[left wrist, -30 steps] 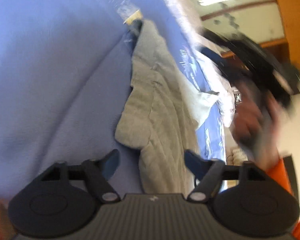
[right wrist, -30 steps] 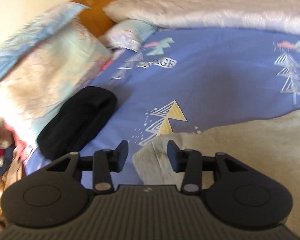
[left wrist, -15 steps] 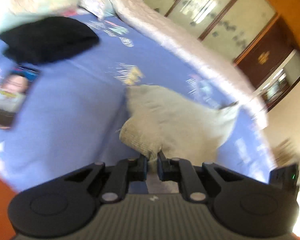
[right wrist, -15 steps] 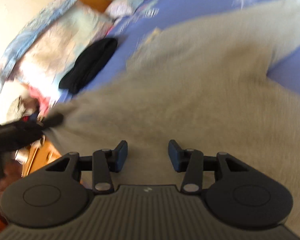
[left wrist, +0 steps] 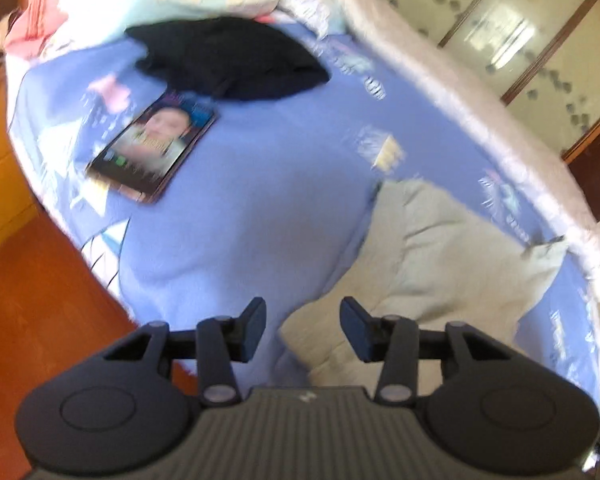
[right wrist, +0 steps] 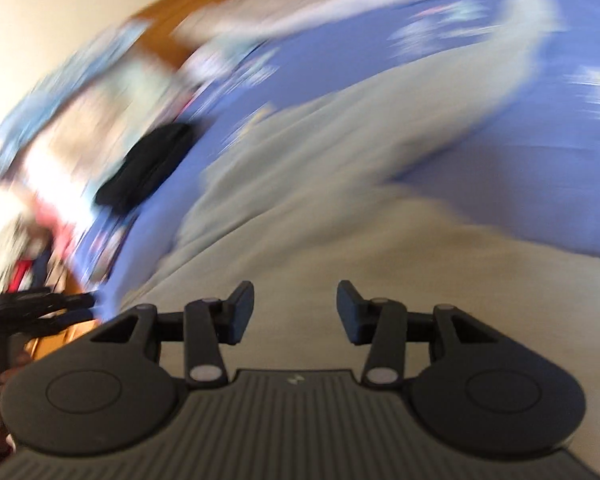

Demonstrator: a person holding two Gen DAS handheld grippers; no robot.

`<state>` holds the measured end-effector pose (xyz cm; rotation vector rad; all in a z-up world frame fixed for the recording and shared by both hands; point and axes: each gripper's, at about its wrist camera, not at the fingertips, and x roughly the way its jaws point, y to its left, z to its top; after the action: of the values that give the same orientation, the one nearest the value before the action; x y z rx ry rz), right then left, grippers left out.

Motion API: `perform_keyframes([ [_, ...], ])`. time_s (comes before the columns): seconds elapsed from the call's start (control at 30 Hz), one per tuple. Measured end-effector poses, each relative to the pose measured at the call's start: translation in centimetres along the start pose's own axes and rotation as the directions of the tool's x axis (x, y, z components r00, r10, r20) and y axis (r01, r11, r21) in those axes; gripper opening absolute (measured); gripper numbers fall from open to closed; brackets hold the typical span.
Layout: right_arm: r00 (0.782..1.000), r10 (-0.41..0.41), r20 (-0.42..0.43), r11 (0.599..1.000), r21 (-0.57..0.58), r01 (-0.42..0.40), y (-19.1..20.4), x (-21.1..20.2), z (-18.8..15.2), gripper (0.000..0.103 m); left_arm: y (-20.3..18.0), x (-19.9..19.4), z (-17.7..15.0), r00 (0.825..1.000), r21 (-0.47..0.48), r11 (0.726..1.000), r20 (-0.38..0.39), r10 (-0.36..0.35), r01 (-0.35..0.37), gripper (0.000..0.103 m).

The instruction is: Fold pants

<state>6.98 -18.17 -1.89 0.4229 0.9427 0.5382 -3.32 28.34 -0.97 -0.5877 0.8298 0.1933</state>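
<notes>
L gripper jaws opening, nothing between, above near corner of grey pants on bed. R gripper apart, empty, over pants; phone far left.

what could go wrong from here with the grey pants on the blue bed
1. The left gripper is opening with no cloth between its fingers, so the loose fold of the grey pants may spring back.
2. The lit phone lies near the blue sheet's edge; dragging fabric might nudge it off.
</notes>
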Motion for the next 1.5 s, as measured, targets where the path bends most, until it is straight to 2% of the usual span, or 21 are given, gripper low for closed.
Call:
perform_keyframes([
  [0.07,0.994,-0.078,0.079,0.989,0.134,0.067,-4.3,-3.7,-0.6,0.049,-1.9,0.3,0.1,1.0,0.042,0.999,-0.004,-0.02,0.02,0.042],
  [0.17,0.963,-0.208,0.17,0.922,0.362,0.135,-10.7,-9.3,-3.0,0.048,-5.6,2.3,-1.1,0.997,0.122,0.991,-0.062,-0.037,0.044,0.043],
  [0.27,0.894,-0.359,0.268,0.825,0.539,0.17,-15.6,-15.4,-6.5,0.047,-9.1,4.8,-2.8,0.987,0.183,0.981,-0.158,-0.035,0.064,0.043],
  [0.4,0.783,-0.51,0.357,0.683,0.721,0.116,-20.4,-21.9,-11.1,0.04,-12.6,7.2,-4.5,0.98,0.251,0.966,-0.199,-0.004,0.055,0.043],
  [0.47,0.74,-0.564,0.366,0.646,0.754,0.118,-21.0,-22.9,-11.8,0.04,-13.9,8.1,-5.3,0.979,0.286,0.958,-0.204,0.028,0.033,0.043],
  [0.5,0.73,-0.573,0.372,0.637,0.763,0.111,-21.6,-23.2,-11.8,0.041,-14.3,8.6,-5.7,0.977,0.295,0.955,-0.211,0.039,0.026,0.043],
  [0.63,0.724,-0.573,0.385,0.629,0.772,0.087,-23.2,-23.1,-10.1,0.043,-15.0,8.5,-6.5,0.971,0.307,0.952,-0.228,0.068,0.006,0.044],
  [0.67,0.726,-0.573,0.381,0.632,0.769,0.096,-23.9,-23.2,-9.5,0.048,-15.0,8.5,-6.7,0.97,0.308,0.952,-0.229,0.077,-0.003,0.045],
  [0.73,0.724,-0.591,0.356,0.632,0.762,0.141,-24.3,-22.2,-7.7,0.055,-15.0,8.5,-6.9,0.968,0.308,0.951,-0.232,0.097,-0.021,0.046],
  [0.83,0.731,-0.629,0.264,0.6,0.763,0.241,-27.0,-20.8,-6.2,0.054,-14.9,8.8,-7.1,0.965,0.318,0.947,-0.233,0.123,-0.044,0.046],
  [0.9,0.765,-0.615,0.188,0.57,0.777,0.267,-28.8,-20.0,-6.4,0.01,-14.8,9.1,-7.1,0.964,0.325,0.944,-0.228,0.139,-0.059,0.045],
  [0.93,0.77,-0.612,0.183,0.56,0.788,0.258,-28.7,-19.9,-6.6,0.01,-14.8,9.3,-7.1,0.963,0.324,0.944,-0.228,0.141,-0.062,0.045],
  [1.0,0.751,-0.609,0.256,0.56,0.809,0.178,-27.5,-21.5,-7.4,0.01,-14.8,9.4,-7.0,0.963,0.321,0.945,-0.23,0.141,-0.062,0.045],
  [1.07,0.729,-0.58,0.364,0.57,0.82,0.044,-25.2,-24.2,-8.1,0.009,-14.8,9.7,-7.0,0.962,0.329,0.942,-0.233,0.144,-0.062,0.045],
  [1.17,0.669,-0.577,0.469,0.606,0.795,-0.035,-21.2,-27.8,-7.6,0.01,-14.8,10.1,-6.8,0.959,0.341,0.938,-0.241,0.146,-0.056,0.046],
  [1.23,0.636,-0.601,0.485,0.62,0.784,-0.012,-19.4,-28.9,-5.9,0.01,-14.7,10.4,-6.6,0.961,0.339,0.94,-0.24,0.139,-0.051,0.046],
  [1.33,0.598,-0.654,0.463,0.608,0.792,0.052,-19.4,-27.5,-2.0,0.015,-14.3,10.5,-6.3,0.963,0.308,0.95,-0.238,0.124,-0.046,0.046],
  [1.37,0.59,-0.668,0.454,0.603,0.795,0.07,-20.1,-26.4,-0.6,0.022,-14.2,10.5,-6.3,0.964,0.299,0.953,-0.237,0.119,-0.044,0.046],
  [1.4,0.588,-0.674,0.447,0.611,0.785,0.103,-20.9,-24.8,1.2,0.037,-14.1,10.4,-6.4,0.965,0.294,0.955,-0.234,0.116,-0.044,0.046],
  [1.47,0.567,-0.709,0.419,0.638,0.723,0.265,-22.4,-21.5,4.2,0.049,-14.1,10.3,-6.4,0.966,0.291,0.956,-0.231,0.117,-0.047,0.046],
  [1.5,0.558,-0.732,0.39,0.627,0.707,0.328,-23.3,-20.4,5.0,0.049,-14.2,10.2,-6.4,0.966,0.289,0.956,-0.23,0.117,-0.047,0.046],
])
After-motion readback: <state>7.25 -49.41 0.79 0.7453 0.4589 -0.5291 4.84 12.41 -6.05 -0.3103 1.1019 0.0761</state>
